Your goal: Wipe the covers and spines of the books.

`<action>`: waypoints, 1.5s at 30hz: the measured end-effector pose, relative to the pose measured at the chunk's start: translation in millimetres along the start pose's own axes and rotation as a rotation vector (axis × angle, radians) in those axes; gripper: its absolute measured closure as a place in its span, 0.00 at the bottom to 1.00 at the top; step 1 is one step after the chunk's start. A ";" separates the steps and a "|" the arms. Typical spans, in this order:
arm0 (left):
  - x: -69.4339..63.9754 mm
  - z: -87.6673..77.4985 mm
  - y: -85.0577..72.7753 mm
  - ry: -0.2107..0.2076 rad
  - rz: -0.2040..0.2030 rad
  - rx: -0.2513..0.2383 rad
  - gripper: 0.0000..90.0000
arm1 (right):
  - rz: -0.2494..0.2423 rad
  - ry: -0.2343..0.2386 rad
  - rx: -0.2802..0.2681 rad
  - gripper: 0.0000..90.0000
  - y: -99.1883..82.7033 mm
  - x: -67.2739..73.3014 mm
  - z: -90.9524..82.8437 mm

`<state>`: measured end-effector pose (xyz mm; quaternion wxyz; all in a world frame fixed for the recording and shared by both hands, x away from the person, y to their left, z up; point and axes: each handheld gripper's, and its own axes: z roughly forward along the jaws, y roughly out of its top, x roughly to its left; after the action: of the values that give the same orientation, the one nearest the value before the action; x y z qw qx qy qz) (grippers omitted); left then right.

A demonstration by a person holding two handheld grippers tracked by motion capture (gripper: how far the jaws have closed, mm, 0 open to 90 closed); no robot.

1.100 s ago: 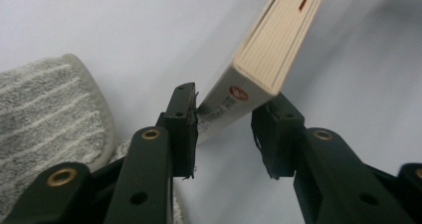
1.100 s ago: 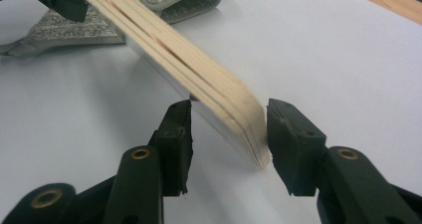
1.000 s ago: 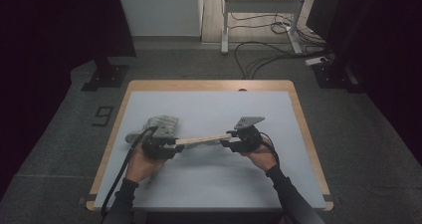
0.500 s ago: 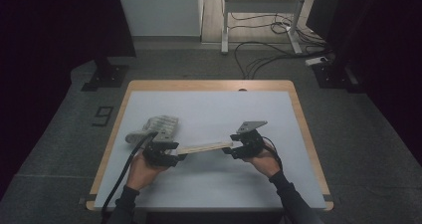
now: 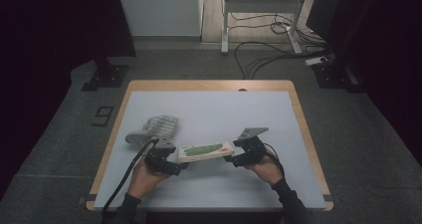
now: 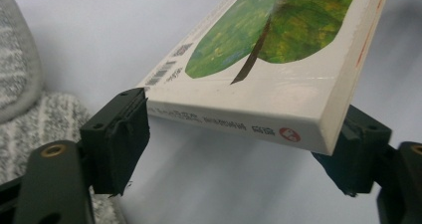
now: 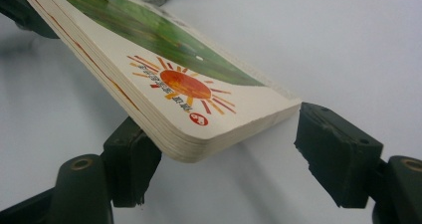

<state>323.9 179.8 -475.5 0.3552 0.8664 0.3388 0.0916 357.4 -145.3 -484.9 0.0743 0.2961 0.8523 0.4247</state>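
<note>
A thick board book with a green leaf and an orange sun on its white cover spans between my two grippers, low over the table. My left gripper is at its left end and my right gripper at its right end. In the left gripper view the spine lies across my left gripper, whose jaws have just been opening and stand loose around it. In the right gripper view the rounded corner rests on one jaw of my right gripper. Its jaws have also been opening, and the other one stands clear of the book.
A grey knitted cloth lies bunched on the pale table top, just beyond my left gripper; the left gripper view has it at its left edge. The table's wooden rim runs close on the left. Stands and cables sit on the floor beyond.
Both hands have come down and a little toward the table's near edge with the book between them. The jaws of both grippers have widened around the book's ends.
</note>
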 end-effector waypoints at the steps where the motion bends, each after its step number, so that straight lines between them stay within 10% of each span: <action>1: -1.0 0.3 -1.3 0.000 0.000 0.001 0.21 | -0.002 0.001 0.000 0.28 -1.5 0.5 0.0; 45: -26.3 20.1 -41.3 0.024 0.060 0.035 0.25 | -0.034 0.039 0.032 0.29 -49.7 17.2 9.5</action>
<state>290.6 173.0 -516.1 0.3329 0.8811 0.3185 0.1068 325.1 -152.2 -526.9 0.0603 0.2743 0.8653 0.4152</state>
